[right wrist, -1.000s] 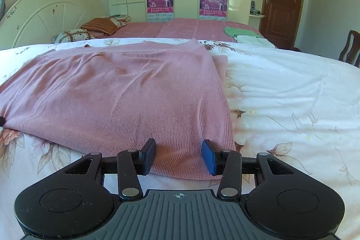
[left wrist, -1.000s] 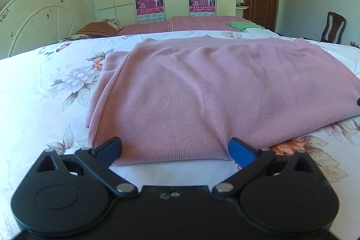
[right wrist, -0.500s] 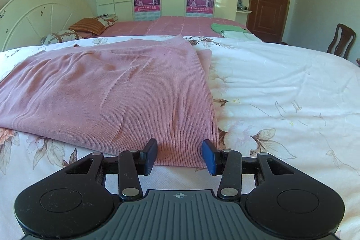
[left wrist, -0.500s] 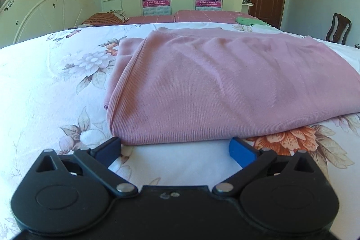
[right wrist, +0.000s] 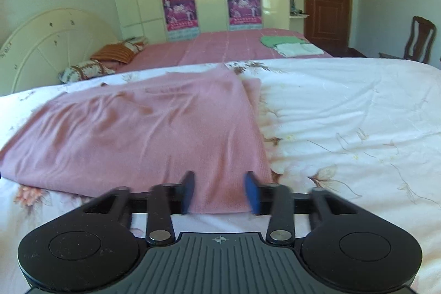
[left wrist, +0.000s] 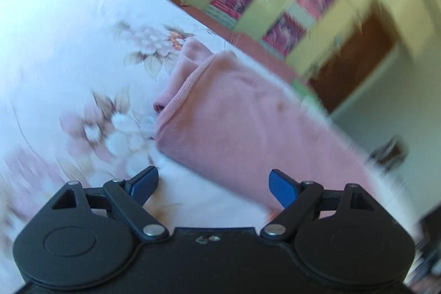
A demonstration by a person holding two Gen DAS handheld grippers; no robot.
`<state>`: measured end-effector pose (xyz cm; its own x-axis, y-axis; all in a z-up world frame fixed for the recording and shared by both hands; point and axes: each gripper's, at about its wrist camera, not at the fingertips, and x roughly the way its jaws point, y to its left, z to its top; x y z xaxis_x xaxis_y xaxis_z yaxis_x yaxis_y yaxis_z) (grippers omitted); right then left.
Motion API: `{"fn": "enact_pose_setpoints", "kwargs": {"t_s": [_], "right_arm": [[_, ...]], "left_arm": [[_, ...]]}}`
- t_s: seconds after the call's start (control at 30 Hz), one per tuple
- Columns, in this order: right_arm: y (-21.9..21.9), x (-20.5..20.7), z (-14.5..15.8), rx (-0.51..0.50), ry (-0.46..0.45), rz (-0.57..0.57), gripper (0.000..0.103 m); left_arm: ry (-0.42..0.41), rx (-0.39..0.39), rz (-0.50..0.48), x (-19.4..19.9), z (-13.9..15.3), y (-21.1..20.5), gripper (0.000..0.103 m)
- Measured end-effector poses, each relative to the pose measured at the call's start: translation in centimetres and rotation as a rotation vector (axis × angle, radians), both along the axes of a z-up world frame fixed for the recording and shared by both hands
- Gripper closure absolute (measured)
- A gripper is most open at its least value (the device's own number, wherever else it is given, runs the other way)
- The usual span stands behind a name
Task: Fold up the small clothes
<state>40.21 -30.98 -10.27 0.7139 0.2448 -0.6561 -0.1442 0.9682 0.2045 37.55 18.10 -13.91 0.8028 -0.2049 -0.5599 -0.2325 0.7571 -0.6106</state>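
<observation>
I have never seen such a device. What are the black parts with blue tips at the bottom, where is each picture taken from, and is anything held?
Each picture comes from a camera on a hand-held two-finger gripper, looking along its fingers. The black shapes are the grippers themselves. A pink knitted garment, folded, lies on a white flowered bedsheet. The right gripper is closing with the garment's near edge between its blue pads. The left gripper, whose picture is blurred and tilted, is closing too, with only the sheet between its jaws and the garment's corner just ahead.
</observation>
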Motion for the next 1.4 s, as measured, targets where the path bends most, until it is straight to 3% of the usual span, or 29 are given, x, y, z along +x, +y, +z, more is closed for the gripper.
{"fn": "enact_pose_setpoints", "kwargs": {"t_s": [0.07, 0.13, 0.33, 0.47, 0.5, 0.53, 0.6, 0.7, 0.77, 0.83, 0.9, 0.97, 1.03, 1.1, 1.2, 1.4], "right_arm": [[0.6, 0.5, 0.2, 0.029, 0.005, 0.002, 0.089], [1.3, 1.1, 0.3, 0.071, 0.004, 0.007, 0.089], [4.7, 3.5, 0.3, 0.137, -0.013, 0.052, 0.088], [6.4, 5.2, -0.8, 0.182, 0.029, 0.068, 0.088], [6.9, 5.6, -1.0, 0.190, 0.035, 0.078, 0.088], [7.4, 5.9, -1.1, 0.190, 0.036, 0.086, 0.089], [8.5, 6.5, -1.0, 0.199, 0.039, 0.104, 0.089], [10.4, 7.0, -0.3, 0.208, 0.027, 0.130, 0.089], [11.7, 7.2, 0.3, 0.214, 0.018, 0.149, 0.089], [13.0, 7.3, 1.0, 0.213, 0.005, 0.167, 0.089], [14.3, 7.6, 1.4, 0.203, 0.001, 0.184, 0.089], [15.1, 7.7, 1.4, 0.193, 0.007, 0.185, 0.089], [15.5, 7.7, 1.5, 0.198, 0.013, 0.183, 0.089], [15.6, 7.4, 1.5, 0.191, 0.012, 0.182, 0.088], [15.6, 7.4, 1.3, 0.183, 0.023, 0.172, 0.088], [15.7, 7.0, 1.6, 0.198, 0.040, 0.157, 0.088]], "left_arm": [[-0.032, -0.133, 0.094, 0.2, -0.8, 0.3, 0.017], [-0.063, -0.179, 0.145, 0.9, -1.2, 0.1, 0.018], [-0.127, -0.141, 0.229, 3.9, -1.5, -0.7, 0.017], [-0.109, -0.099, 0.256, 4.9, -1.3, -1.1, 0.020], [-0.096, -0.089, 0.256, 5.1, -1.2, -1.1, 0.029], [-0.071, -0.080, 0.267, 5.2, -1.1, -0.8, 0.052], [-0.017, -0.104, 0.281, 5.5, -1.4, 0.1, 0.083], [-0.042, -0.180, 0.259, 4.6, -1.4, 1.7, 0.092], [-0.144, -0.200, 0.227, 3.3, -0.6, 1.9, 0.092], [-0.133, -0.201, 0.223, 2.9, -1.1, 2.0, 0.089], [-0.117, -0.261, 0.245, 2.4, -2.3, 2.4, 0.076], [-0.121, -0.298, 0.254, 1.7, -2.8, 2.6, 0.074], [-0.142, -0.340, 0.253, 0.6, -3.2, 2.3, 0.062], [-0.146, -0.369, 0.234, -0.1, -3.8, 1.7, 0.062], [-0.148, -0.337, 0.234, 0.4, -3.8, 1.2, 0.062], [-0.198, -0.448, 0.259, 1.8, -3.9, 2.0, 0.056]]}}
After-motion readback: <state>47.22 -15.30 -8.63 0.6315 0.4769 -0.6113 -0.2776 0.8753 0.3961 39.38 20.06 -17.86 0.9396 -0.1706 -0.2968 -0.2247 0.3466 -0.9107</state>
